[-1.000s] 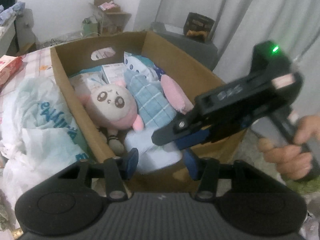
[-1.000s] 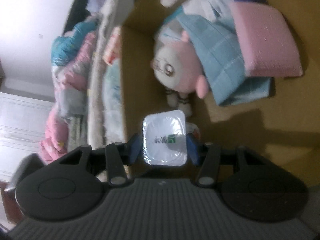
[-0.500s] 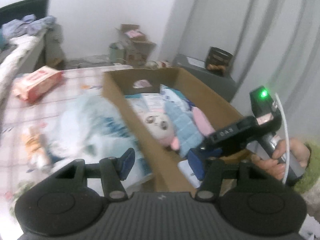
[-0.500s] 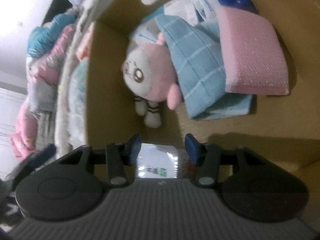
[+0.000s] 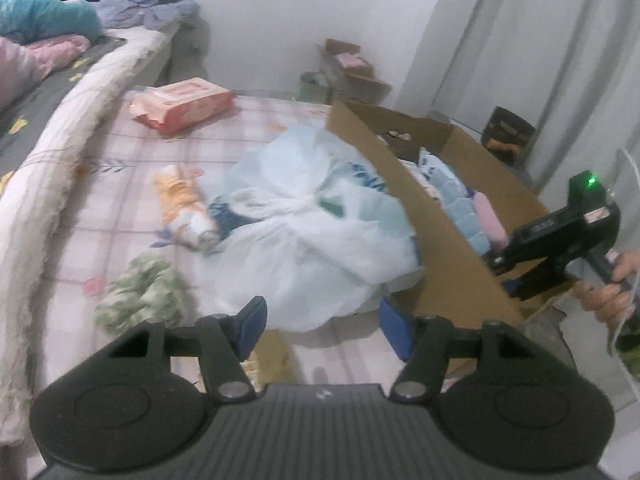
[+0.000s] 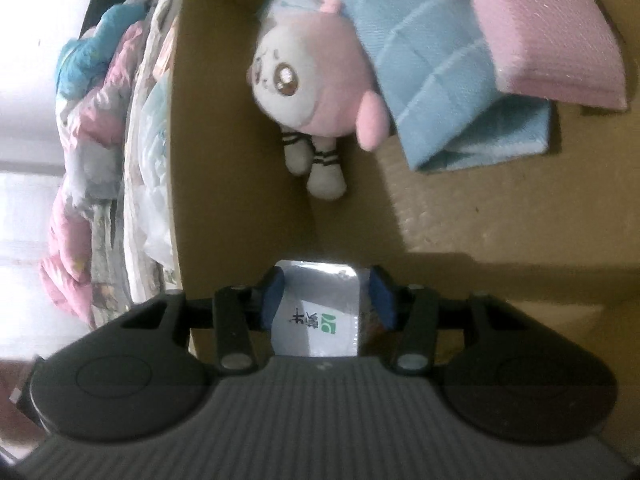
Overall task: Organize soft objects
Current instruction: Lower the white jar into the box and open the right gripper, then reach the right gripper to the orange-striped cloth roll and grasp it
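A: Soft things first: where are they?

B: Most lie in the cardboard box (image 6: 224, 184). A pink and white plush doll (image 6: 316, 88) rests against the box's side wall, a folded blue checked cloth (image 6: 440, 80) just beside it and partly over its head, and a pink pad (image 6: 548, 28) lies on top of that cloth.

A: And on the bed?

B: On the checked bed sheet (image 5: 120, 208) sit a big white plastic bag (image 5: 312, 232) pressed up against the outside of the box (image 5: 432, 216), a small orange and white bundle (image 5: 184, 204) just beside the bag, a green and white fluffy piece (image 5: 140, 296) nearer the camera, and a pink wrapped pack (image 5: 184, 104) well apart, farther up the bed.

A: The right tongs?

B: The right tongs (image 6: 326, 300) are clenched on a white tissue packet (image 6: 316, 312) with green and black print, both blue pads pressing its sides, held above the box floor near the doll's feet. From the left camera the right tongs (image 5: 516, 276) show over the box's near corner, a hand (image 5: 608, 288) on the grip.

A: The left ones?

B: The left tongs (image 5: 320, 328) are opening, nothing between the pads, above the bed by the edge of the bag.
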Motion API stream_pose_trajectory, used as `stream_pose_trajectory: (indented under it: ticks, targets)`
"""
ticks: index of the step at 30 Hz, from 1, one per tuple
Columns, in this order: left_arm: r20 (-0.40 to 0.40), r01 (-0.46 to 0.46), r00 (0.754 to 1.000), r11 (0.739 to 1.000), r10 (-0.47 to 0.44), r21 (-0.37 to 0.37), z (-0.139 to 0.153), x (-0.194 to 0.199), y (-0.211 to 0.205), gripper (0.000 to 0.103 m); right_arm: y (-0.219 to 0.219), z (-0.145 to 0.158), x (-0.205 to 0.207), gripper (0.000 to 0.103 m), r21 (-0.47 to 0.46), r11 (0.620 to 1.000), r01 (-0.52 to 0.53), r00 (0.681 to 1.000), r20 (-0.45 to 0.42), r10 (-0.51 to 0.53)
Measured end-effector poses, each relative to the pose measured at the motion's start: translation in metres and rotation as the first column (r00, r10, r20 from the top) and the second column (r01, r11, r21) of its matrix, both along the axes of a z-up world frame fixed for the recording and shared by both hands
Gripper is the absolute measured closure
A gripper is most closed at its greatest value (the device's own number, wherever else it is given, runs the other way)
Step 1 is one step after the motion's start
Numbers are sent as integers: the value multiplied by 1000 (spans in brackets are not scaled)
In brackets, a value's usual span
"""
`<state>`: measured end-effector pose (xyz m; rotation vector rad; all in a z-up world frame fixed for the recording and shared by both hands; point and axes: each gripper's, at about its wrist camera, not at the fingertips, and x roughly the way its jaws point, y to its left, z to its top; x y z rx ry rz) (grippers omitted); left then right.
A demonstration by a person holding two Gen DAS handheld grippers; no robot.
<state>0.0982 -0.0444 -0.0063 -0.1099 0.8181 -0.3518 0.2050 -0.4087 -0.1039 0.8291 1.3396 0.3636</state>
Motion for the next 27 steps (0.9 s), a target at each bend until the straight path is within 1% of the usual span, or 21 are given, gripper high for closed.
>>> stream_pose_trajectory:
  ticks: [2, 5, 9, 12, 15, 17, 19, 21, 22, 23, 25, 26, 27]
  targets:
    - [11, -19, 1000, 1000, 19, 8, -3, -4, 9, 37, -3, 8, -2, 54, -14, 1000, 16, 1000, 20, -16]
    - [34, -44, 998, 999, 44, 10, -4, -13, 23, 34, -9, 34, -4, 49, -95, 994, 47, 993, 116, -36]
    - [62, -83, 995, 996, 83, -14, 1, -14, 44, 33, 3, 76, -1, 48, -159, 985, 68, 971, 236, -29]
    - [74, -120, 990, 992, 122, -24, 4, 2, 57, 33, 36, 106, 9, 47, -180, 984, 16, 947, 319, 43]
    - [83, -160, 983, 986, 163, -39, 7, 29, 67, 33, 88, 129, 28, 47, -175, 980, -94, 913, 378, 155]
    - [82, -189, 978, 981, 192, -45, 6, 52, 72, 33, 121, 137, 45, 47, -159, 972, -172, 895, 387, 222]
    - [64, -207, 976, 978, 209, -36, 2, 79, 77, 33, 158, 141, 66, 47, -144, 958, -249, 880, 380, 286]
    - [20, -202, 979, 978, 203, -44, -7, 108, 81, 34, 192, 143, 92, 47, -160, 940, -301, 861, 378, 340]
    - [-11, -208, 978, 977, 208, -49, -13, 119, 82, 36, 207, 141, 104, 47, -172, 931, -321, 855, 371, 363]
    - [-48, -214, 976, 975, 212, -60, -20, 133, 84, 37, 220, 138, 118, 47, -180, 925, -334, 853, 360, 378]
    - [-104, -208, 974, 975, 199, -82, -34, 152, 87, 41, 245, 125, 150, 48, -187, 911, -367, 857, 313, 410]
    - [-133, -207, 972, 974, 194, -93, -40, 160, 88, 41, 254, 117, 161, 50, -186, 906, -379, 861, 289, 419]
    - [-145, -202, 972, 974, 186, -104, -44, 167, 89, 41, 265, 107, 177, 50, -186, 901, -393, 865, 259, 430]
